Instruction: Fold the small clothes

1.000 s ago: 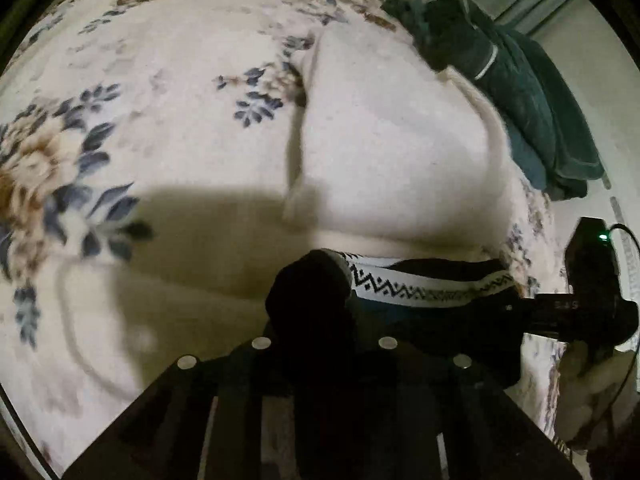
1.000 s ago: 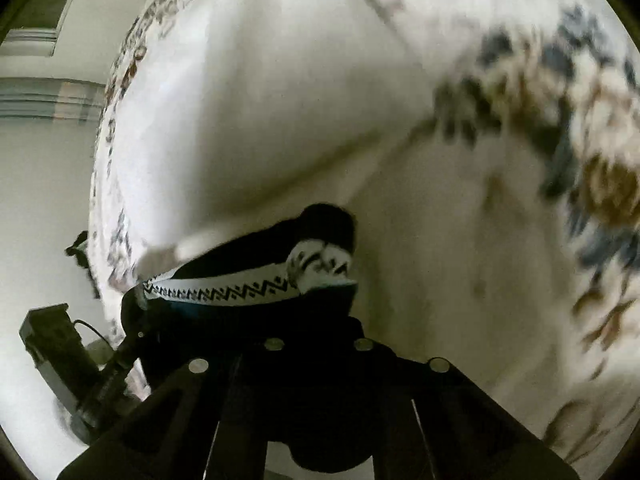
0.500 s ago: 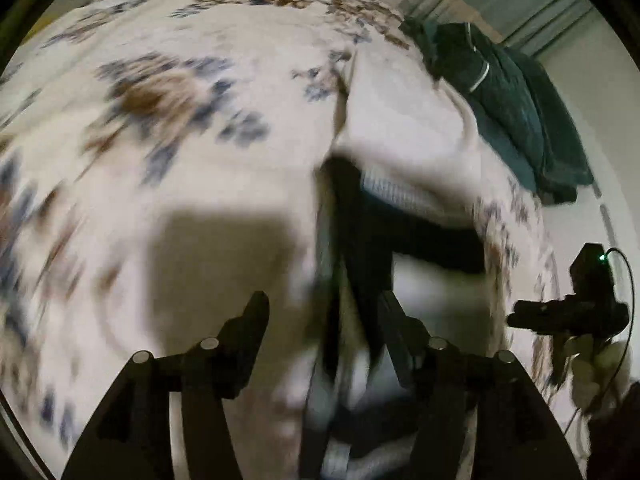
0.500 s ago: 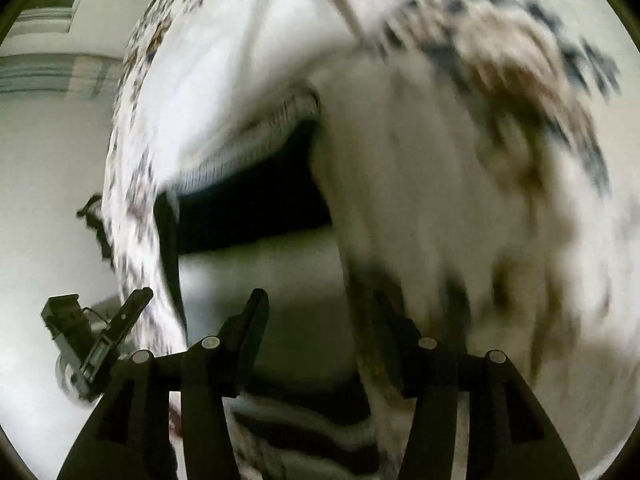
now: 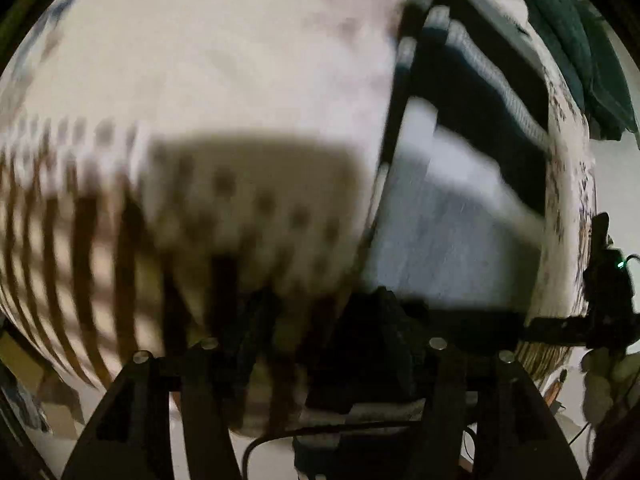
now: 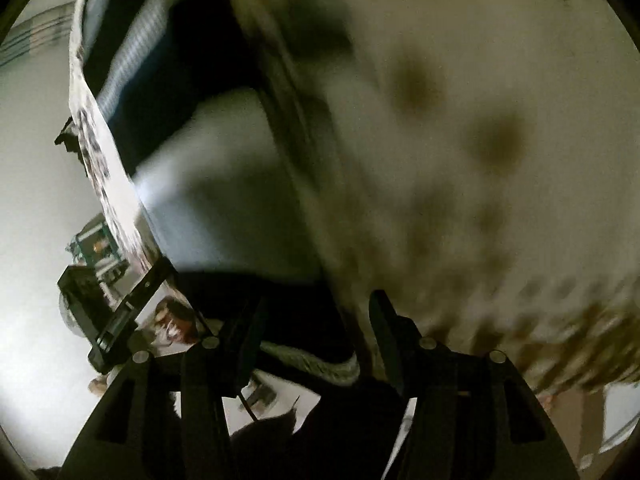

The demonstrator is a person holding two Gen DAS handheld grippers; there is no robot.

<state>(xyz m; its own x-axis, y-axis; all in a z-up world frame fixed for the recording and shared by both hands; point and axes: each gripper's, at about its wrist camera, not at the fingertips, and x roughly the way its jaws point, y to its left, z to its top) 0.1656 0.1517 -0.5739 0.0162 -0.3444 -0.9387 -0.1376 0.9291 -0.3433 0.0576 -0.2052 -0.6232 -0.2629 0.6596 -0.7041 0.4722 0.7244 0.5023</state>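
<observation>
Smearing heavily with motion blur in both views, dimming toward black fisheye corners, casting a broad shadow across the floral bedspread point(image 5: 248, 80).

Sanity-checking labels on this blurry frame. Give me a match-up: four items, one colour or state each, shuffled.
1. garment
2. clothes pile
3. bedspread
4. left gripper

a. dark green
b. jaws apart
c. black and grey
d. cream, patterned

Pairs: 1-c, 2-a, 3-d, 4-b
</observation>
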